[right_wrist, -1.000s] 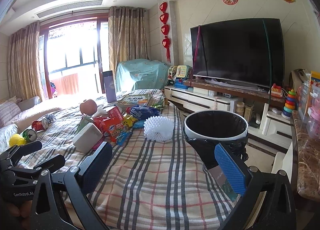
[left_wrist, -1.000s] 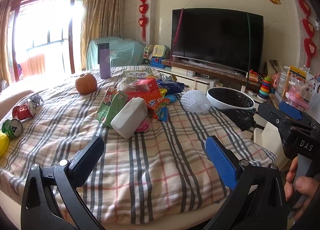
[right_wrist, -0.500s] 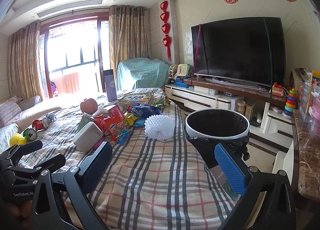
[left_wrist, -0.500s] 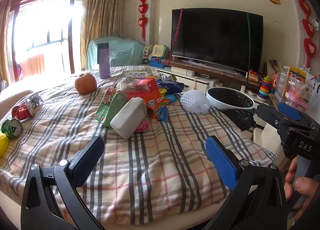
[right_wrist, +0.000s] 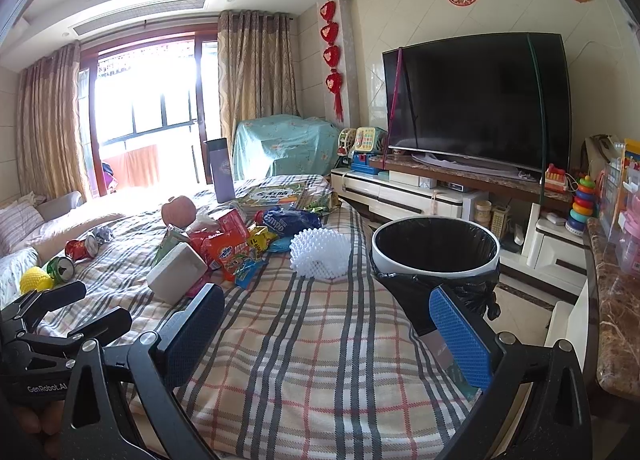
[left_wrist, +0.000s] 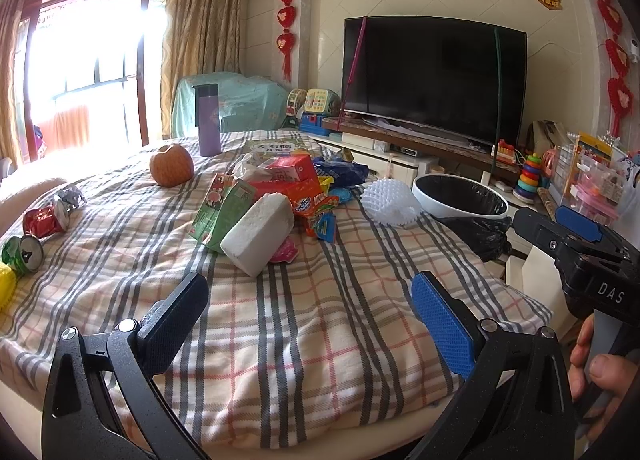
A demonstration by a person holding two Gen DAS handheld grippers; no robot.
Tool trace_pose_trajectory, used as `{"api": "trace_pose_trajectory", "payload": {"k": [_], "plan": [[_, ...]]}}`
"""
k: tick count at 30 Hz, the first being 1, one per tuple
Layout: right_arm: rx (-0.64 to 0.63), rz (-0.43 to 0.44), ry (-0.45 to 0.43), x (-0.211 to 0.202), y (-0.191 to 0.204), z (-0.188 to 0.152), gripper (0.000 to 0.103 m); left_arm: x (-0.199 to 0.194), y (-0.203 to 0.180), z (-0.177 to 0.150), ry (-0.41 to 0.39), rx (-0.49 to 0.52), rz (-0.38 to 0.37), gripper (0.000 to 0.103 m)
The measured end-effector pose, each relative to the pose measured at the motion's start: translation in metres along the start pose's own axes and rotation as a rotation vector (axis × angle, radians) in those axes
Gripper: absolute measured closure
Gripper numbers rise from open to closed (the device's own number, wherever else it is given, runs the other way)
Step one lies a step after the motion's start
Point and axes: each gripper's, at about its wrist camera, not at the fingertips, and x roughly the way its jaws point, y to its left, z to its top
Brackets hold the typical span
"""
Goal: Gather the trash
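Observation:
A pile of trash lies mid-table on the plaid cloth [left_wrist: 280,320]: a white foam block [left_wrist: 258,234], a green carton [left_wrist: 218,211], red and orange snack wrappers [left_wrist: 298,187], a blue bag [right_wrist: 286,219] and a white foam fruit net [left_wrist: 390,203]. Crushed cans [left_wrist: 38,219] lie at the left edge. A white bin with a black liner [right_wrist: 436,248] stands off the table's right side. My left gripper [left_wrist: 308,308] is open and empty above the near cloth. My right gripper [right_wrist: 328,324] is open and empty, to the right of the left gripper.
An apple [left_wrist: 171,164] and a purple flask [left_wrist: 208,119] stand at the table's far side, with a book [right_wrist: 276,191] behind the pile. A TV [right_wrist: 476,107] on a low cabinet and toy shelves [left_wrist: 588,175] fill the right wall. A yellow net [right_wrist: 36,284] lies far left.
Both grippers have stayed nearly still, with only a slight drift of view. Nothing on the table has moved.

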Motion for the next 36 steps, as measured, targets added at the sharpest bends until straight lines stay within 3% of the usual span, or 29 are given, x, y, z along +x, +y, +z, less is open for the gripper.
{"api": "trace_pose_trajectory", "payload": {"k": [13,30,36], "plan": [[-0.007,0.04,0.046,0.014,0.004,0.003,0.0,0.017,0.016,-0.004,0.04,-0.026,0.035,0.0],[0.067,0.109,0.218,0.104,-0.009,0.02,0.001,0.089,0.063,0.017,0.162,-0.013,0.122,0.0],[0.086,0.103,0.279,0.142,-0.016,0.028,0.003,0.111,0.068,0.02,0.203,-0.005,0.108,0.005]]}}
